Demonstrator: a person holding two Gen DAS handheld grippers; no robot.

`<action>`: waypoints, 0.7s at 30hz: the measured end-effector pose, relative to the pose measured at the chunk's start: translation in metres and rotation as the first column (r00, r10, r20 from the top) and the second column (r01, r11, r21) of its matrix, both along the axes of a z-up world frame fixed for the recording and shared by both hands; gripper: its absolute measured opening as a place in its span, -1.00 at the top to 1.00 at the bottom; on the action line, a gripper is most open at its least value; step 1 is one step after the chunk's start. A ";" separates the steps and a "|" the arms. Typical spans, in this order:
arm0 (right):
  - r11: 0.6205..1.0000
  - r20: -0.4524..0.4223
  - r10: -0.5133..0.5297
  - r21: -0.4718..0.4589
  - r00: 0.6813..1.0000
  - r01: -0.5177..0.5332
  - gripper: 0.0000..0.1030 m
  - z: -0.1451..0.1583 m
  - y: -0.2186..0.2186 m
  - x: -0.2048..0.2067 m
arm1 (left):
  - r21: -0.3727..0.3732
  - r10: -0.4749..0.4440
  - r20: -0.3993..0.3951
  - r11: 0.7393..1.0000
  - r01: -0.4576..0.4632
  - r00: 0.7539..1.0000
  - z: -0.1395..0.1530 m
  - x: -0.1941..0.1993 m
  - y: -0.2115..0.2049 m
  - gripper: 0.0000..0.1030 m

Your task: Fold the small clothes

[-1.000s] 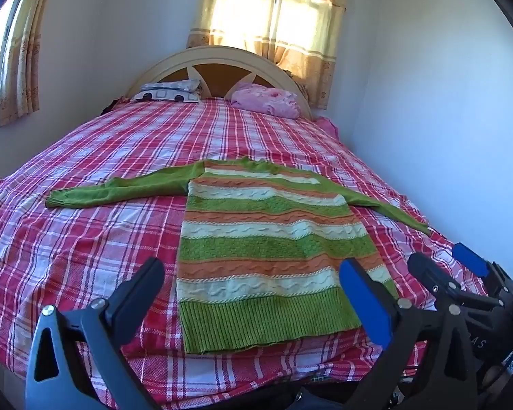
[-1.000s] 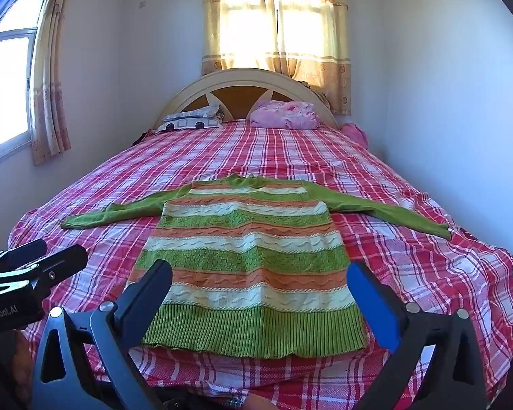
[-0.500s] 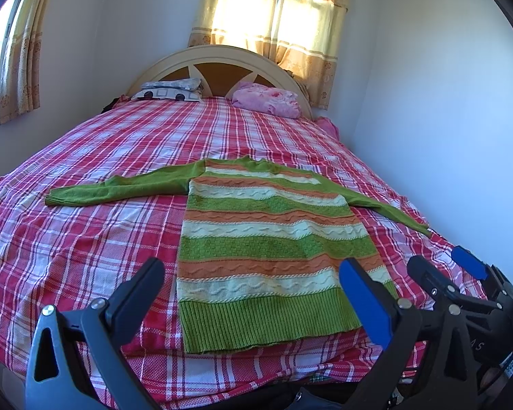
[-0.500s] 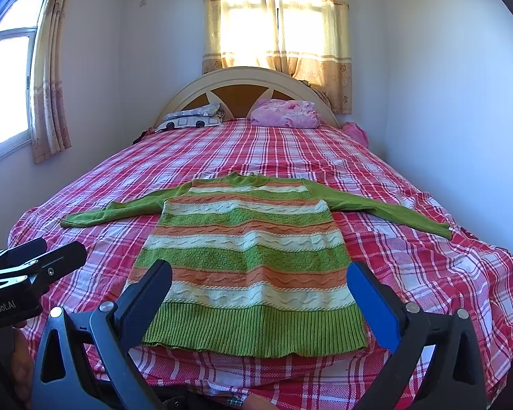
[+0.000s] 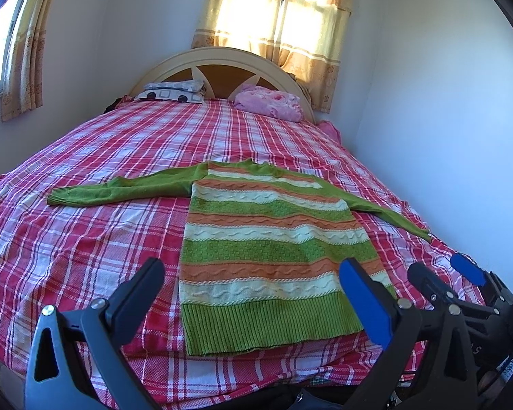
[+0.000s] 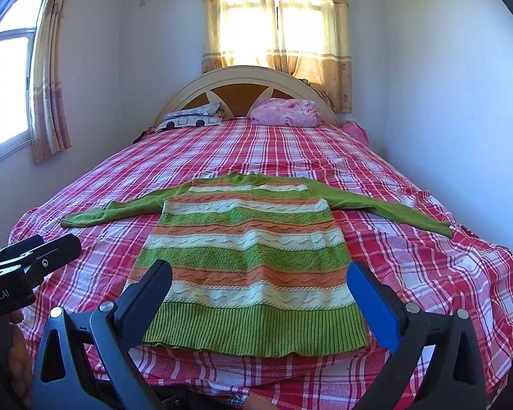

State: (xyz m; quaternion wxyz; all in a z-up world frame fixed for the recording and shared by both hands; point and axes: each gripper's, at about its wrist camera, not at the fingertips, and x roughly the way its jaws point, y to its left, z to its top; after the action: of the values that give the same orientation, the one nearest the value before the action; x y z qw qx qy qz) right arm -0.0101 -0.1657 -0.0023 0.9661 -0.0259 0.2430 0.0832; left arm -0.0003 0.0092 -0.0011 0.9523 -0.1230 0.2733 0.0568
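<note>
A small knitted sweater (image 5: 270,249) (image 6: 249,259) with green, orange and cream stripes lies flat on the bed, hem toward me, both green sleeves spread out sideways. My left gripper (image 5: 253,287) hovers open above the hem near the foot of the bed, nothing between its fingers. My right gripper (image 6: 260,290) is likewise open over the hem and holds nothing. The right gripper (image 5: 444,273) also shows at the right edge of the left wrist view, and the left gripper (image 6: 30,253) at the left edge of the right wrist view.
The bed wears a red, white and pink checked sheet (image 6: 427,266). Two pillows (image 6: 191,119) (image 6: 284,112) rest against the curved headboard (image 6: 246,82). White walls run close along the bed's right side; curtained windows are behind and to the left.
Both grippers have stayed nearly still, with only a slight drift of the views. The sweater has not moved.
</note>
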 end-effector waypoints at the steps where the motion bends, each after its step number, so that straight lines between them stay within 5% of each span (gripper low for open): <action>1: 1.000 -0.001 0.001 0.000 1.000 -0.001 -0.98 0.000 0.000 0.000 | 0.000 -0.001 0.001 1.000 0.001 1.000 0.000 0.000 0.000 -1.00; 21: 1.000 -0.013 0.007 0.002 1.000 -0.007 -0.98 -0.003 0.003 0.002 | -0.002 0.000 0.002 1.000 0.000 1.000 0.001 0.000 0.002 -1.00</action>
State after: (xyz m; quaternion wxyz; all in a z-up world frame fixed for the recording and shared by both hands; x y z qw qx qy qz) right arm -0.0086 -0.1628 -0.0050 0.9643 -0.0253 0.2489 0.0871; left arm -0.0005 0.0111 -0.0005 0.9524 -0.1241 0.2727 0.0562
